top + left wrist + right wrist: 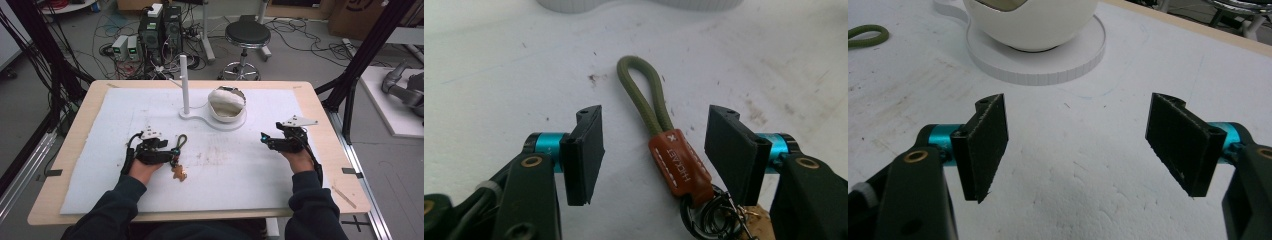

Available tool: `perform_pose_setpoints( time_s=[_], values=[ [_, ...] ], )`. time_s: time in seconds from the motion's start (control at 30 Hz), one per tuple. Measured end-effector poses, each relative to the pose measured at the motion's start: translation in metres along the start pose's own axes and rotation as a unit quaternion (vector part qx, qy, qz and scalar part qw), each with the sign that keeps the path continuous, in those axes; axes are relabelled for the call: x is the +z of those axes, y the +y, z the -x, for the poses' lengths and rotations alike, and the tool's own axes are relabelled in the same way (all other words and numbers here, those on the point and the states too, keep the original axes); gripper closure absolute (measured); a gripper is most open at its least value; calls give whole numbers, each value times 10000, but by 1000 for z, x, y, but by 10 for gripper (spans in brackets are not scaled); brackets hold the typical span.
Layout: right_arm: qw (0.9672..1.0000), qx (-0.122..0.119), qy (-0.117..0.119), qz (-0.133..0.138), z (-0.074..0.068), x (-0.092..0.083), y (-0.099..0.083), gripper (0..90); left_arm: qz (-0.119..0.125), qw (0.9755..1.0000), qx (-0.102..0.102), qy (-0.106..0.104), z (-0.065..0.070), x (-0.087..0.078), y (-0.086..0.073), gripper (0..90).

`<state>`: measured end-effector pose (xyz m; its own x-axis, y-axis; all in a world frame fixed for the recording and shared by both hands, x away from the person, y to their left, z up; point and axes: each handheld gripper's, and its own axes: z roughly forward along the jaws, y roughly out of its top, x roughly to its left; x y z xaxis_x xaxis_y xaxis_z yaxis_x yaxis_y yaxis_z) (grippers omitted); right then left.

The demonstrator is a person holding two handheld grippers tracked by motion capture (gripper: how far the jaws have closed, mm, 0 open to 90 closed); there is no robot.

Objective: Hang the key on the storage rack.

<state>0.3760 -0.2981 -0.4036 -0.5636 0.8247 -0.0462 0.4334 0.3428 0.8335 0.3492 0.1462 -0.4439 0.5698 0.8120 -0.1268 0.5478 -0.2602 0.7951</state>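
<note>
Keychain (679, 165) is the thing we seem to be working on, though nobody has told us the job, so we can only guess. It has a green cord loop (644, 92), a brown leather tab and dark metal rings. It lies flat on the white mat (240, 170) that covers the desk, on the left half, a bit nearer the front edge than the back edge.

Our left gripper (172, 152) is right over the keychain. Its two black jaws stand wide apart, one on each side of the brown tab. In the left gripper view we see a gap between each pad and the tab, so nothing is pinched yet.

Our right gripper (263, 138) sits over the right half of the mat. Its jaws are wide apart too, and we see just bare mat between them. It is well apart from the keychain.

Near the middle of the back edge stands a white post (184, 82) on a flat white base (225, 121), and a white bowl (227, 104) sits on the round end of that base.

We think the job may be to pick up the keychain and hang its loop on the post, or drop it in the bowl. We cannot tell which. If so, we are just at the start. The keychain is not lifted, not held and not near the post or bowl. What is left is almost all of it: close on the tab, lift, carry and let go.
</note>
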Motion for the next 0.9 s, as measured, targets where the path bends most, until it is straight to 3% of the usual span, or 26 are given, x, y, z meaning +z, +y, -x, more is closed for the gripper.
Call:
perform_pose_setpoints(
  time_s=[0.1,0.17,0.27,0.37,0.53,0.6,0.63,0.7,0.9],
  values=[
    [10000,22,-1,31,2,-3,-3,258,-331,9988,321,193,10,9,-2,429],
    [10000,44,2,44,2,-4,-3,258,-357,9969,580,390,17,10,-2,432],
    [10000,16,-27,43,2,-5,-3,260,-336,9973,598,245,17,10,-2,511],
    [10000,-3,-38,36,2,-6,-4,262,-300,9971,682,148,18,9,-2,672],
    [9999,-16,-66,77,5,-9,-4,264,-146,9989,427,-123,12,7,0,720],
    [9999,24,-104,132,7,-11,-5,264,-18,9990,393,-219,11,4,2,729],
    [9998,52,-108,143,8,-11,-5,264,170,9989,319,-287,9,0,5,731],
    [9998,62,-122,162,9,-12,-5,264,242,9989,272,-300,7,-3,6,742],
    [9997,71,-131,181,9,-14,-5,264,895,9954,29,-334,-7,-22,13,748]
  ],
)
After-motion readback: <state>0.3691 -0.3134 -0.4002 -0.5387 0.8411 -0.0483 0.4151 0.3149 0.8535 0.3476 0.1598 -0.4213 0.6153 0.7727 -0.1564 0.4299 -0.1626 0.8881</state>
